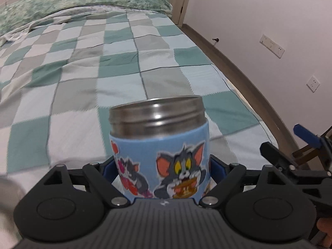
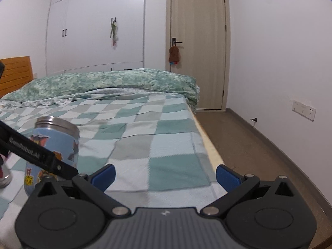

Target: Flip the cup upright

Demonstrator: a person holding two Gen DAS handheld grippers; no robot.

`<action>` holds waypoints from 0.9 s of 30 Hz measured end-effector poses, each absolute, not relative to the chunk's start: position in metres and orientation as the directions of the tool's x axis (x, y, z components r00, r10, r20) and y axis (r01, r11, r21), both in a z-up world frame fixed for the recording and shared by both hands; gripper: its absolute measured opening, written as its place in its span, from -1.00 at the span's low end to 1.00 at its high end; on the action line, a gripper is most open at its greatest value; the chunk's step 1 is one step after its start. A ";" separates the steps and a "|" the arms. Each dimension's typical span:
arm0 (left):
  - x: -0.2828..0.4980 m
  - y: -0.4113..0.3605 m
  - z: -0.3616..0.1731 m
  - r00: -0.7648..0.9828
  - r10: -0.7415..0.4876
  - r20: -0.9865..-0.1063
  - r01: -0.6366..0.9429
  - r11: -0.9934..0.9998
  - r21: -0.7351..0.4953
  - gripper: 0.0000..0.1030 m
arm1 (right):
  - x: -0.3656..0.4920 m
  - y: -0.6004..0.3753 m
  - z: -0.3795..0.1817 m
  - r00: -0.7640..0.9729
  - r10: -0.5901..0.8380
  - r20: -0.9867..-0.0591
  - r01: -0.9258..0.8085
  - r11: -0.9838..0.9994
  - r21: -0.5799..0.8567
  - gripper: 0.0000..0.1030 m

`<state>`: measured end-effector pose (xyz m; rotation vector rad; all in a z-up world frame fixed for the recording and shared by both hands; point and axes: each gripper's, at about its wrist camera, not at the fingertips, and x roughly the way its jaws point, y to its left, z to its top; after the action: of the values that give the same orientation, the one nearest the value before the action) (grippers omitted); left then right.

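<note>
The cup is a steel cup with a blue cartoon cat sleeve and a bare threaded steel rim. It stands upright, rim at the top, between the blue pads of my left gripper, which is shut on its lower body. In the right wrist view the cup is at the left over the checked bedspread, partly hidden by the left gripper's black body. My right gripper is open and empty, to the right of the cup, near the bed's right edge.
The bed carries a green-and-white checked cover and a green quilt at the far end. The floor, the wall and a closed door lie to the right. White wardrobes stand behind the bed.
</note>
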<state>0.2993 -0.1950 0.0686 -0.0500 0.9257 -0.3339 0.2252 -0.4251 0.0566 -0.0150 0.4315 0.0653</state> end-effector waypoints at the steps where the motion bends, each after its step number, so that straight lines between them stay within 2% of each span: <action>1: 0.291 -0.189 0.070 0.551 -0.308 -0.775 0.254 0.947 -0.196 0.69 | 0.218 -0.421 0.058 0.905 0.065 -0.420 -0.075 0.997 -0.006 1.00; 13: 0.220 -0.142 0.064 0.480 -0.348 -0.806 0.228 0.936 -0.268 0.69 | 0.163 -0.382 0.074 0.893 0.110 -0.436 -0.157 0.985 -0.073 1.00; 18: 0.215 -0.135 0.047 0.479 -0.311 -0.821 0.205 0.949 -0.240 0.69 | 0.154 -0.378 0.071 0.882 0.117 -0.457 -0.172 0.982 -0.081 1.00; 27: 0.223 -0.139 0.036 0.525 -0.294 -0.799 0.217 0.954 -0.208 0.72 | 0.151 -0.378 0.066 0.864 0.128 -0.486 -0.179 0.982 -0.061 1.00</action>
<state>0.2226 -0.1392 0.0357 -0.0859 0.9708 -0.3059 0.1511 -0.3778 0.0657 -0.1050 0.5019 0.1609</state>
